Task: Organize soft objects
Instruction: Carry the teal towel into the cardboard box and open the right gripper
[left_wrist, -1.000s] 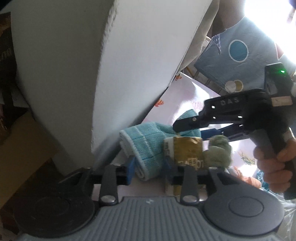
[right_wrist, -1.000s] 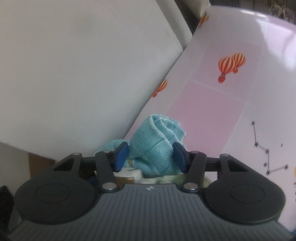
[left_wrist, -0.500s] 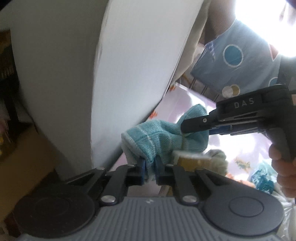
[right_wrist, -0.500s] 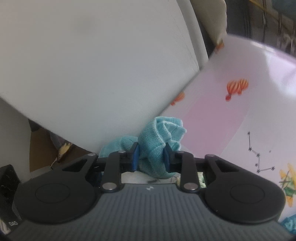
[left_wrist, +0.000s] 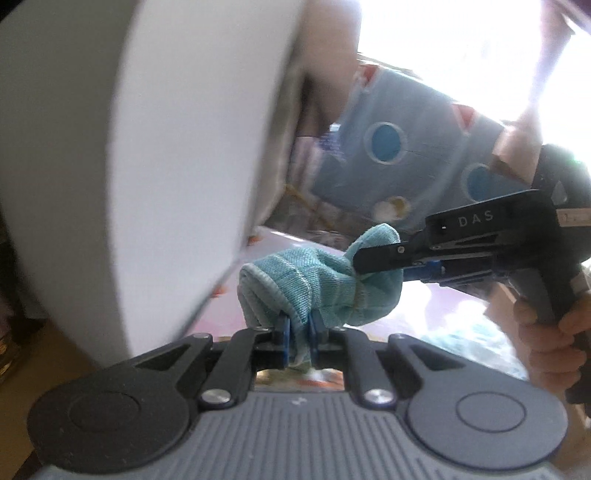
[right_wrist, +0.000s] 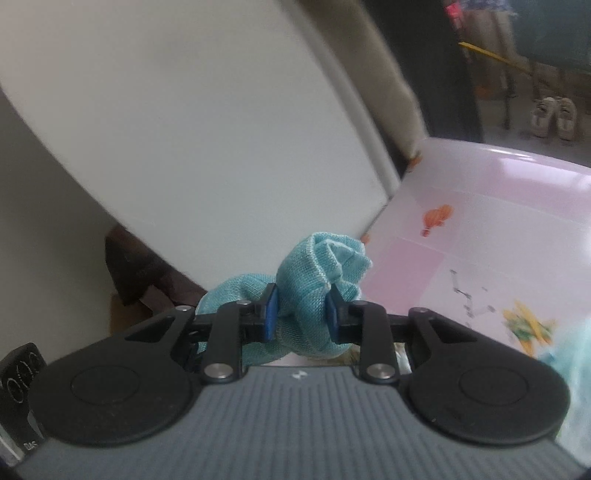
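Note:
A bunched teal cloth hangs in the air between both grippers. My left gripper is shut on its lower left edge, with the blue pads squeezing a thin fold. In the left wrist view the right gripper comes in from the right and pinches the cloth's far end. The right wrist view shows that gripper shut on a thick wad of the teal cloth. A hand holds the right gripper's handle.
A big white slab leans close on the left. Below lies a pink sheet printed with balloons and stars. A blue cushion with circles stands behind. A pair of shoes sits on the far floor.
Both grippers closed on the teal cloth and lifted it off the pink sheet. The gold packet and green soft thing that lay beside it have dropped out of sight.

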